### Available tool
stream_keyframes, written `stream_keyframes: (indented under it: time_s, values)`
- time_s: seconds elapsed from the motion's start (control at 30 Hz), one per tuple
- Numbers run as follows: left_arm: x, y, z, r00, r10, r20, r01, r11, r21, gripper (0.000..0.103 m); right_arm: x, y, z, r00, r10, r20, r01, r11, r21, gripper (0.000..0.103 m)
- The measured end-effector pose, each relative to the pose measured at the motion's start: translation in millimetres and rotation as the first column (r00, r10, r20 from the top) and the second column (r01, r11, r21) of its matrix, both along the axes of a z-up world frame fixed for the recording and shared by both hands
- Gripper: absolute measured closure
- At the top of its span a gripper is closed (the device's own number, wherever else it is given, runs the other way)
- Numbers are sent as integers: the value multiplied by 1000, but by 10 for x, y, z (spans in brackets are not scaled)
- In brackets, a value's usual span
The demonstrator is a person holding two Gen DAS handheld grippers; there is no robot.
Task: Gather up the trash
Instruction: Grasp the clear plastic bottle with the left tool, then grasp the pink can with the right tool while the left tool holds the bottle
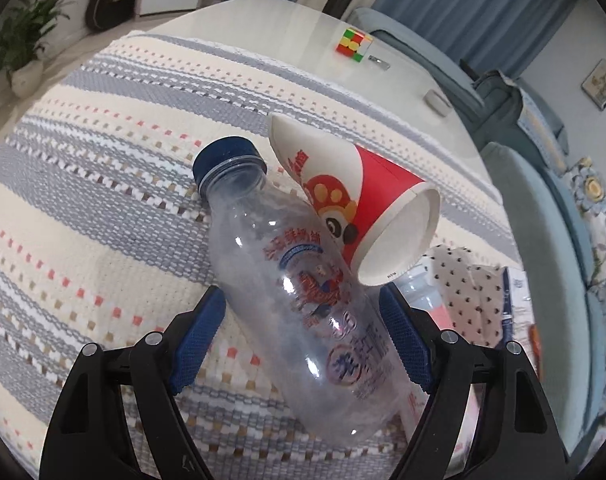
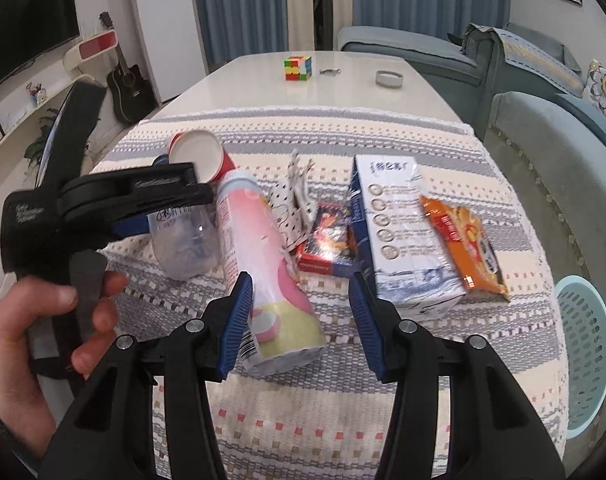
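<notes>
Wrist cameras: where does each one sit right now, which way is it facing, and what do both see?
Left wrist: on the left gripper, looking down along its open fingers at the clear bottle lying between them, paper cup behind.
Right wrist: on the right gripper, angled down at the pink bottle between its fingers; the left hand shows.
Shared: clear bottle, paper cup, striped cloth, puzzle cube.
</notes>
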State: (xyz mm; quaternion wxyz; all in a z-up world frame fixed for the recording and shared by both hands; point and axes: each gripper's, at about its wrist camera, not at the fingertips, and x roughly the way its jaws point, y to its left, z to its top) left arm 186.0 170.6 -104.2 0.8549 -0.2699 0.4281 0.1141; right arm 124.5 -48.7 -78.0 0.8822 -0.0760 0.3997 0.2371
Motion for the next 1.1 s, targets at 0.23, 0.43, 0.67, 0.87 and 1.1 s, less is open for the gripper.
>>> stream_keyframes:
  time_s: [0.23,0.43,0.67,0.87,1.1]
  values:
    - [-109,49,-14,998,-66,-17,66,997,26,37,25,124,-119,997,46,-56,-46,999,-2,56]
    - [-431,118,5,992,-120,-42,122,991,62,38,-39,138,-93,994,66,-85,-68,998,-17,60]
    - [-1012,42,99,983,-180,-48,183,979,84,40,-343,14,76,990,109,-91,-113,992,-51,87]
    - [-1414,-104,69,966,-248,-73,254,963,87,40,-495,-205,107,976,110,-189,-115,993,-15,87]
    - [-1499,-181,51,951,-295,-93,304,947,100,39,-437,-144,305,979,92,-181,-94,996,-1,70]
